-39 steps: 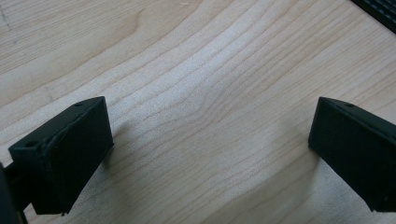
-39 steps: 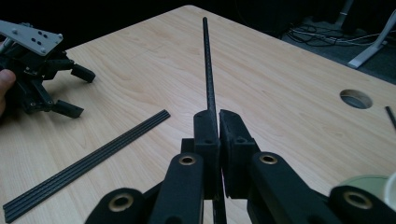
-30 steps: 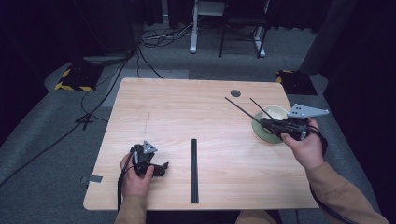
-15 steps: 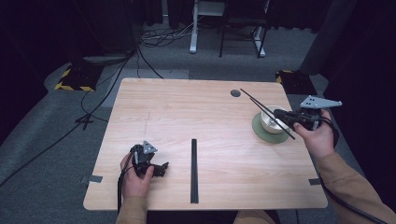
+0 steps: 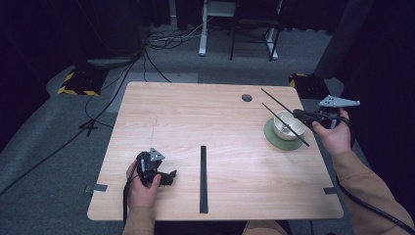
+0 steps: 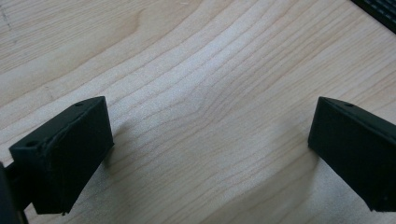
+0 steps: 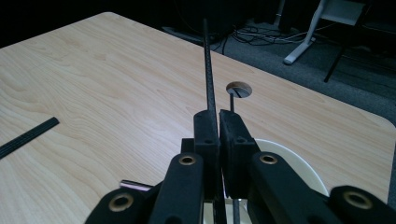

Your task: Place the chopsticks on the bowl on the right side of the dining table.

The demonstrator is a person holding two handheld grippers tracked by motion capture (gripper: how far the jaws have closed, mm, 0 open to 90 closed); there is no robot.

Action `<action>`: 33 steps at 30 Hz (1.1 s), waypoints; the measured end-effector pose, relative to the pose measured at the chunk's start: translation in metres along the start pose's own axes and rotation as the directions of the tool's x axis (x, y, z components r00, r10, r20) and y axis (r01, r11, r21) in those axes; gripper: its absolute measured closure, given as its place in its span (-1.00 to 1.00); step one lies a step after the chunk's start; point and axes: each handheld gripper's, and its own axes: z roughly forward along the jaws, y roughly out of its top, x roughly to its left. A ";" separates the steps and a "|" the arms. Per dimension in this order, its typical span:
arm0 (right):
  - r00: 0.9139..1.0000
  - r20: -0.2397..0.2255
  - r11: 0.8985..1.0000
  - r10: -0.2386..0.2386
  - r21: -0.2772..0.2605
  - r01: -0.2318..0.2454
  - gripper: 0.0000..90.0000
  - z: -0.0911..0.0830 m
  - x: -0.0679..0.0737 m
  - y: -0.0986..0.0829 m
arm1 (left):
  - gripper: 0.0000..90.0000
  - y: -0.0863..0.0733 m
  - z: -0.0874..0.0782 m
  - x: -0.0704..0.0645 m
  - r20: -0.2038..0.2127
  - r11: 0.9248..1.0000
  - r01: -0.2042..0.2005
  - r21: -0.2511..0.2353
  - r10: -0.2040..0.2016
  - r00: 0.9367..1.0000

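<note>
Your right tool (image 5: 299, 114) grips black chopsticks (image 5: 285, 115) pointing to 10 o'clock over the bowl (image 5: 285, 126); your left tool (image 5: 169, 177) rests open on the bench (image 5: 195, 117).

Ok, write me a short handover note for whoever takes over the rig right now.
Right gripper: shut on a pair of black chopsticks, held in the air above the white bowl, tips pointing toward the far edge of the table.
Left gripper: open, holding nothing, low over the bare wood near the front left.
The bowl sits on a green saucer at the right side. A black strip lies flat at front centre, untouched.
Done: chopsticks picked up.
Left: probably set them down, perhaps on the bowl or the strip; the left gripper has no job yet.
</note>
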 end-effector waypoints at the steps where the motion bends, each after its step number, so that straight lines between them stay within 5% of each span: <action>1: 1.000 0.006 1.000 0.009 -0.001 -0.009 0.93 0.002 -0.002 -0.001 | -1.00 0.000 0.000 0.000 0.004 1.000 0.002 0.001 -0.002 1.000; 17: 0.996 0.063 0.996 0.066 0.057 -0.069 0.93 0.024 -0.028 -0.033 | -1.00 0.000 0.000 0.000 -0.004 1.000 -0.001 0.001 0.001 1.000; 33: 0.993 0.066 0.990 0.095 0.095 -0.101 0.93 0.036 -0.034 -0.052 | -1.00 0.000 0.000 0.000 -0.003 1.000 -0.002 0.000 0.002 1.000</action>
